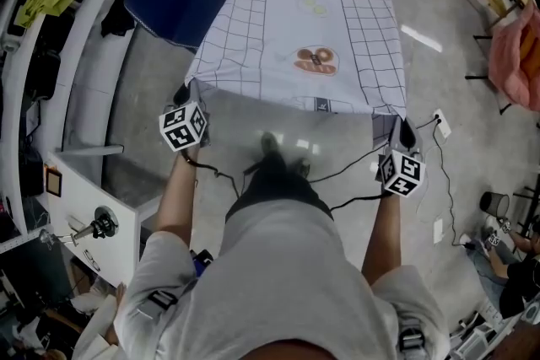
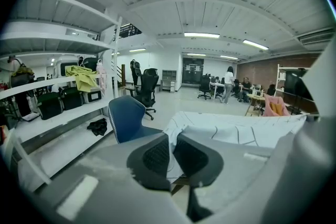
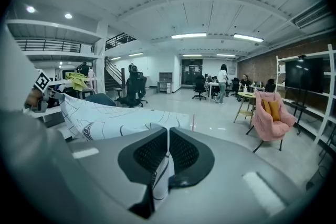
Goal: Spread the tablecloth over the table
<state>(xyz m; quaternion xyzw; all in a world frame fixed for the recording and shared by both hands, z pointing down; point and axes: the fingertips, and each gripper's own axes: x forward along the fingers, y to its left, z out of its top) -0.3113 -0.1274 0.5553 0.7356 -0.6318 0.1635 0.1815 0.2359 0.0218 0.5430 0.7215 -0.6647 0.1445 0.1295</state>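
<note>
two grippers: one at each near corner of the cloth, held out in front of the person.
cloth: white fabric tablecloth with a dark grid print and a small orange cartoon motif (image 1: pixel 295 29); it lies flat over the table from the far end toward the person, and both long sides hang down.
table: hidden under the cloth; only its outline shows.
left gripper (image 1: pixel 183 93): jaws closed on the near left corner; in the left gripper view a fold of cloth runs down between the black ribbed pads (image 2: pixel 157 157).
right gripper (image 1: pixel 406 133): jaws closed on the near right corner; in the right gripper view a thin strip of cloth is pinched between them.
near edge: stretched fairly straight between the two grippers, bare floor below it.
done so far: most of the job, it seems; the top looks covered and fairly smooth, motif facing up.
left to do: probably to lower the near edge, let both corners go and check that the overhang is even.
surroundings: blue padded chair (image 1: pixel 169 0) just beside the table's left side; pink armchair (image 3: pixel 270 118) well apart on the right.
</note>
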